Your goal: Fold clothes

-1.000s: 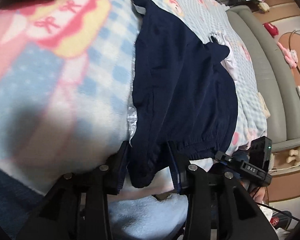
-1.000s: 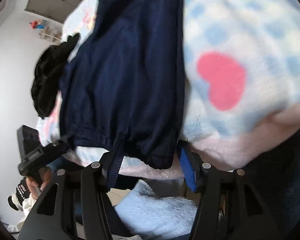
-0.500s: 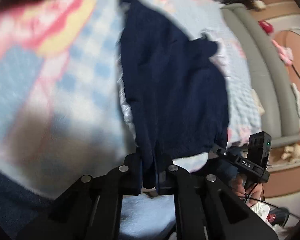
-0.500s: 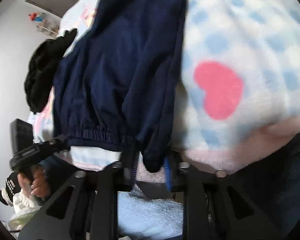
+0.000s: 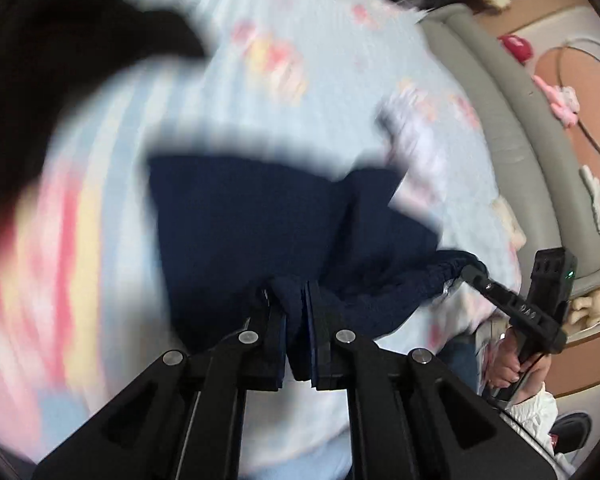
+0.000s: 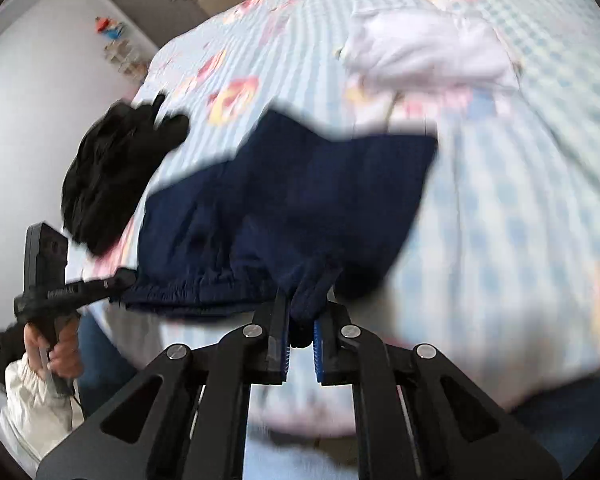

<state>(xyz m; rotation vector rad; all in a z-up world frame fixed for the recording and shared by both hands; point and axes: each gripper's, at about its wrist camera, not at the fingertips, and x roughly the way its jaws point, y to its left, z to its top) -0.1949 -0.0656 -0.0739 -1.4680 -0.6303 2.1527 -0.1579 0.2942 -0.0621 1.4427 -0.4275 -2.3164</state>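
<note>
The left gripper (image 5: pixel 294 322) and the right gripper (image 6: pixel 300 330) each have their jaws clamped on the elastic waistband of the navy garment (image 6: pixel 292 204), which hangs stretched between them above the checked blanket (image 6: pixel 500 208). Beyond the garment lie a white garment (image 6: pixel 424 52) and, leftward, a black garment (image 6: pixel 108 176); blur probably hides the navy hem's contact.

In the right wrist view, open blanket (image 6: pixel 500 208) fills the right of the frame. A black garment (image 6: pixel 112 168) blocks the left, a white garment (image 6: pixel 428 52) the upper right. Between them, a bare strip of blanket runs toward the top centre.
</note>
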